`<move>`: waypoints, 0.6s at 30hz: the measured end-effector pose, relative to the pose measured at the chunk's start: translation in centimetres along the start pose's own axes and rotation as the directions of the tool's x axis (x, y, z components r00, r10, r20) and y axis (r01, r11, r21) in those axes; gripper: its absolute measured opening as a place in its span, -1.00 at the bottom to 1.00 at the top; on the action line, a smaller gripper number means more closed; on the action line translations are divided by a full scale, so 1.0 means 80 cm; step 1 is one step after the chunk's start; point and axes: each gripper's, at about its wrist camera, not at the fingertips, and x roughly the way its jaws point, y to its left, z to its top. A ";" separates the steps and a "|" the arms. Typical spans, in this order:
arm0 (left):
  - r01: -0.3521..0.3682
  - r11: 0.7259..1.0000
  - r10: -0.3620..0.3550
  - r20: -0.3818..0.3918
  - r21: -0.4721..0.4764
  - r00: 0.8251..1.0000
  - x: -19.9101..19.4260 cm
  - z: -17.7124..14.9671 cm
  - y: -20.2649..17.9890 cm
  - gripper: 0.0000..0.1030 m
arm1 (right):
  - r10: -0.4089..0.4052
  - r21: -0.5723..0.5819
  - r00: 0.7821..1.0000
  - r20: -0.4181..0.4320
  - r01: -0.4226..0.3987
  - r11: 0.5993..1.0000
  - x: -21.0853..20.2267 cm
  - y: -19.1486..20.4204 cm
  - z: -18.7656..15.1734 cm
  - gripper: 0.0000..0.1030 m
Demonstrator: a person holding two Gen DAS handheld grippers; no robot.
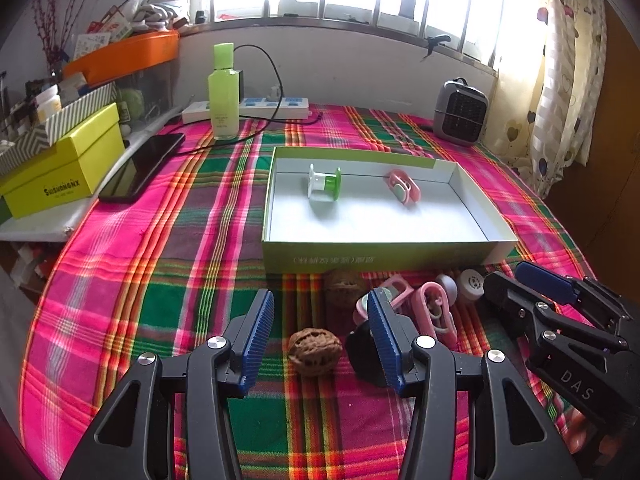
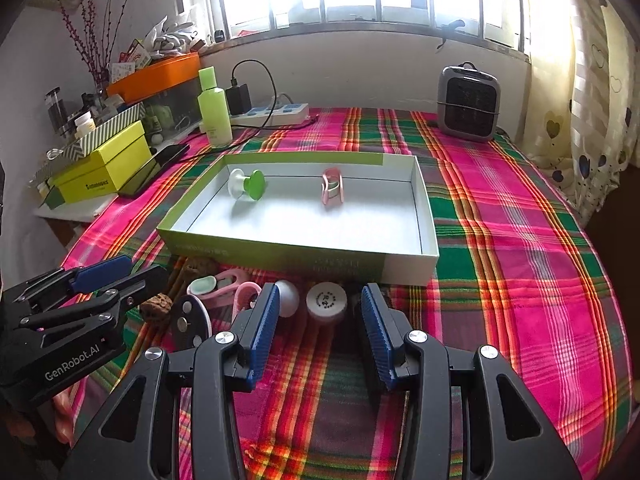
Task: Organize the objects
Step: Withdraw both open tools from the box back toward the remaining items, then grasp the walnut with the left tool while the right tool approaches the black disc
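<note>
On the plaid-covered tabletop we are holding both tongs low, just in front of the shallow green-and-white box. Our left tongs are standing released, their blue pads spread wide with a walnut lying on the cloth between them, touching neither pad. A second walnut is sitting farther ahead, close against the box's near wall. Our right tongs are likewise gaping open, and between their tips a small white round-capped container is resting on the cloth, with a white ball-like piece just beside the left pad. Between the two tongs a loose cluster is lying: pink clips, one with a pale mint pad, and a dark oval piece that we are seeing only partly, so we cannot say quite what it is. Inside the box two things are already lying toward the far wall, well apart from each other: a white-and-green spool-shaped item on the left and a pink clip on the right. Beyond the box a green bottle is standing upright near a white power strip, a small grey heater is sitting at the far right, and a yellow-green carton and a dark phone are lying at the left edge.
</note>
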 end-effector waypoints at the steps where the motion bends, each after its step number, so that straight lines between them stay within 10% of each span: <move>1: 0.005 1.000 -0.005 -0.002 -0.005 1.000 0.000 -0.001 0.002 -0.07 | 0.000 0.002 1.000 0.001 0.000 1.000 -0.001 -0.001 -0.002 -0.14; 18: 0.091 0.996 -0.092 -0.019 -0.016 0.996 -0.006 -0.027 -0.007 -0.07 | -0.003 0.015 1.000 0.002 0.003 1.000 -0.018 -0.017 -0.029 -0.14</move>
